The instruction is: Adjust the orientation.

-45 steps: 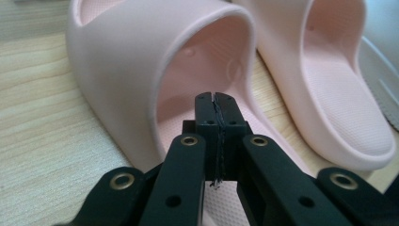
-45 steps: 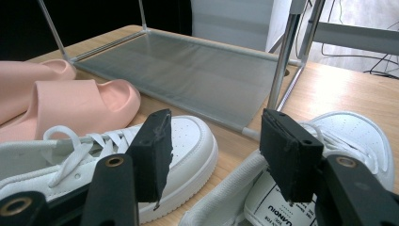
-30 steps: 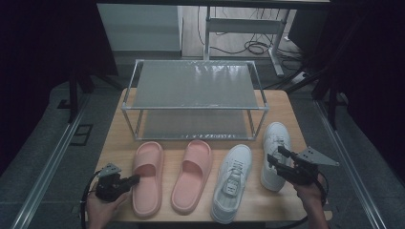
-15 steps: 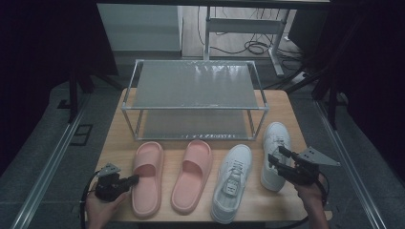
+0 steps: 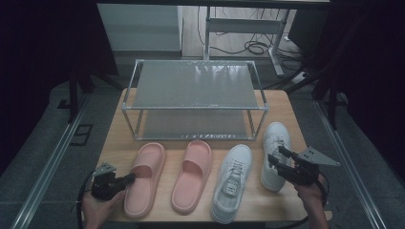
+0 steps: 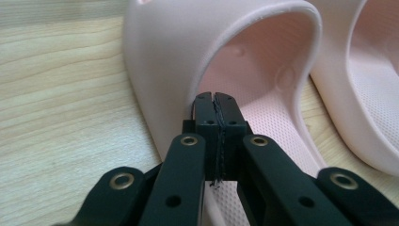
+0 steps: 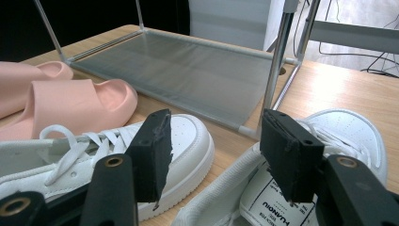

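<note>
Approach step: our left tongs (image 6: 216, 101), jaws fully closed and empty, nose the left pink slipper (image 5: 143, 179) on the counter (image 5: 114, 148); right tongs (image 7: 214, 157) gape over the right sneaker (image 7: 339, 141). Next: close on it.

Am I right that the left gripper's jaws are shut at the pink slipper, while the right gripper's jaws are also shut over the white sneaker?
Not quite. The left gripper is indeed shut at the outer pink slipper, but the right gripper is open: the right gripper view shows its jaws standing wide apart above the heel of the white sneaker, gripping nothing.
</note>
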`<state>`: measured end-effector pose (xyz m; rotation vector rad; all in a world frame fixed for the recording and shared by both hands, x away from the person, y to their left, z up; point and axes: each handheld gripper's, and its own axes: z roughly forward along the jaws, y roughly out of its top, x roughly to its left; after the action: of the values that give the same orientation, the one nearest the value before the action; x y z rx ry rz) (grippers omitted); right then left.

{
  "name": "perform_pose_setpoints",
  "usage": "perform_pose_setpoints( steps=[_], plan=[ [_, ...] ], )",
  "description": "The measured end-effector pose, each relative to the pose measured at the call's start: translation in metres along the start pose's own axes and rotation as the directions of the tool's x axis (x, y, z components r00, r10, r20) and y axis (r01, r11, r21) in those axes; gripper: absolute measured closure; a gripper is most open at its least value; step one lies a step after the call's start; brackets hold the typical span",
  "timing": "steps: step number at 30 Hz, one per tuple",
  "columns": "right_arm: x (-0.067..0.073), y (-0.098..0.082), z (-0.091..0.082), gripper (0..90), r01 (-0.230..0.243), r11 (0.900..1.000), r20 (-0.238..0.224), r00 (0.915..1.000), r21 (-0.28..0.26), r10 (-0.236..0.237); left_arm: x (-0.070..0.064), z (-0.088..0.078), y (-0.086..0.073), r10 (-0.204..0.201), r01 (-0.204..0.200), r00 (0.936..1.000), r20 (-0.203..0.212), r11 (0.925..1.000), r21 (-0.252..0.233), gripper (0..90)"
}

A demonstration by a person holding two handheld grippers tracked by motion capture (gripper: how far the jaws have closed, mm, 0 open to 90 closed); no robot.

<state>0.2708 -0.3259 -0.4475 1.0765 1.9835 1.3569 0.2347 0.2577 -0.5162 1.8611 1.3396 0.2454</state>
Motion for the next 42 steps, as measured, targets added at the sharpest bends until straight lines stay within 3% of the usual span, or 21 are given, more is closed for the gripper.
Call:
perform_pose_setpoints(
  steps=[11, 20, 31, 42],
  plan=[
    [0.001, -0.001, 0.001, 44.1, 0.002, 1.000, -0.002, 1.0000, 0.005, -0.002, 0.016, 0.000, 0.004, -0.025, 0.025, 0.9995, -0.019, 0.9996, -0.016, 89.8],
    [0.001, -0.001, 0.001, 44.1, 0.004, 1.000, -0.002, 1.0000, 0.005, -0.004, 0.016, -0.001, 0.005, -0.026, 0.025, 0.9994, -0.023, 0.9995, -0.021, 88.4],
    [0.001, 0.000, 0.000, 44.1, 0.000, 1.000, 0.001, 1.0000, 0.001, 0.000, -0.002, -0.022, 0.007, 0.013, -0.012, 0.9999, 0.010, 0.9981, -0.061, 65.8],
    [0.000, -0.001, 0.001, 44.1, -0.001, 1.000, 0.001, 1.0000, 0.003, 0.001, -0.019, -0.028, 0.013, 0.065, -0.063, 0.9971, 0.041, 0.9970, -0.045, 51.5]
  ],
)
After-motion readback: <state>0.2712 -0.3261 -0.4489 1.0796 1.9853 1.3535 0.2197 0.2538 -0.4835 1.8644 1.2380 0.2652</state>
